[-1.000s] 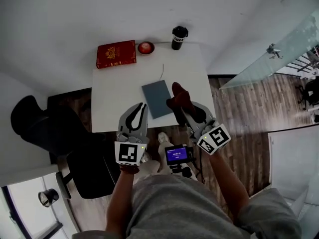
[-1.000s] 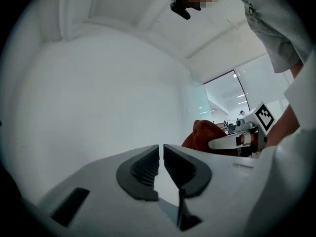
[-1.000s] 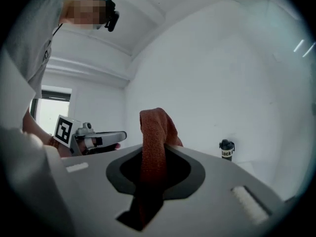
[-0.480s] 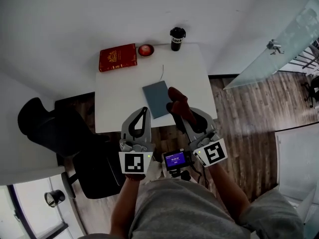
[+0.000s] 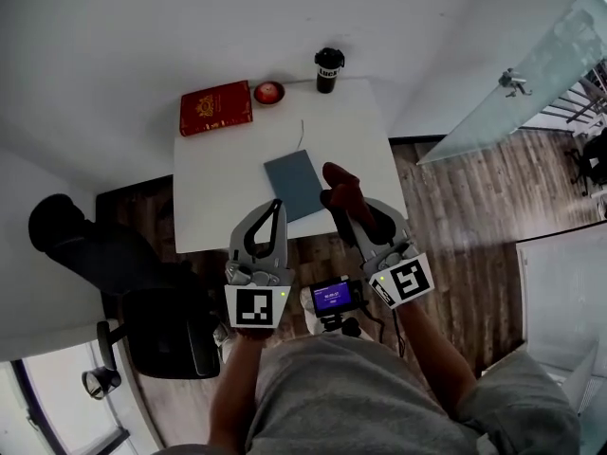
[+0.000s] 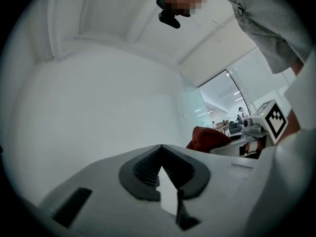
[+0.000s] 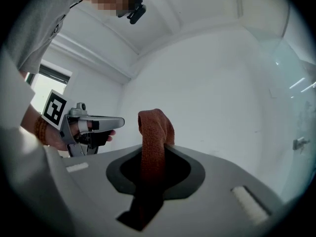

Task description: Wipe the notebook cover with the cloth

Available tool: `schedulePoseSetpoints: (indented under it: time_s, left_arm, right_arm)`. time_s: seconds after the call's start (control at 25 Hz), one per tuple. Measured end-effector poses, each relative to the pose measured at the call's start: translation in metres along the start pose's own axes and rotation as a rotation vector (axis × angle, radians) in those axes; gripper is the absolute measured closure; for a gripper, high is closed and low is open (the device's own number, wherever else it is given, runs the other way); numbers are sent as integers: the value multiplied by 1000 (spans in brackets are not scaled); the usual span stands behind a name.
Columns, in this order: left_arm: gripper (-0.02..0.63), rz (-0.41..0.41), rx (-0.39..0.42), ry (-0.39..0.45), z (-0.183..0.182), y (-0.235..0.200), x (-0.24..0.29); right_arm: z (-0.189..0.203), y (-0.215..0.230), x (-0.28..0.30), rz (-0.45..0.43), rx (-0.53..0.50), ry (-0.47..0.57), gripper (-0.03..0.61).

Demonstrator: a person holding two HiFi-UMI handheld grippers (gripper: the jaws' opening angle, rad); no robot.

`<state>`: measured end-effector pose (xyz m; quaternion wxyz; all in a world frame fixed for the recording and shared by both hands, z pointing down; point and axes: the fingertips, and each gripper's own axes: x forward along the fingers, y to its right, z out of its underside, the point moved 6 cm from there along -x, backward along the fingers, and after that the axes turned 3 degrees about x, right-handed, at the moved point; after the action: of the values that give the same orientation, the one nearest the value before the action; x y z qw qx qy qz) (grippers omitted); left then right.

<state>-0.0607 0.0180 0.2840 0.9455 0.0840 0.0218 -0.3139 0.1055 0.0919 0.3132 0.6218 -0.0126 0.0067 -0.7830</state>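
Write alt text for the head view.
The right tool grips a red cloth beside a grey notebook on a white table; the left tool is shut, empty. A red book, bowl and black cup sit at the far edge.

Right claw [image 7: 157, 154] clamps cloth [image 7: 154, 132].

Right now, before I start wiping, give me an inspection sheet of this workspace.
Surface: white square table, nothing spilled that I can see.
Job's things: grey-blue notebook lies closed near the front edge; rust-red cloth is beside its right edge.
Clutter: red hardcover book, small red round dish and black lidded cup along the far edge.
Grippers: left claw shut, empty; right claw shut on the cloth.
Cables: thin dark strand behind the notebook, can't tell what.
Surroundings: black office chair left; glass partition, wooden floor right.
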Motion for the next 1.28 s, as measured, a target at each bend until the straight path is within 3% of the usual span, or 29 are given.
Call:
schedulePoseSetpoints:
  time_s: [0.24, 0.36, 0.56, 0.8, 1.28]
  left_arm:
    - [623, 15, -50, 44, -7, -44, -28]
    - [623, 42, -43, 65, -10, -65, -46]
    - [624, -12, -50, 79, -18, -93, -69]
    - [624, -62, -50, 86, -14, -98, -85]
    - [624, -31, -20, 76, -9, -88, -67]
  right_arm:
    - [-37, -58, 28, 38, -40, 48, 505]
    - [-44, -91, 39, 109, -56, 63, 505]
    - [-45, -131, 39, 194, -28, 55, 505]
    - [-31, -141, 23, 229, -20, 32, 509]
    - [-31, -118, 13, 291, -28, 28, 518]
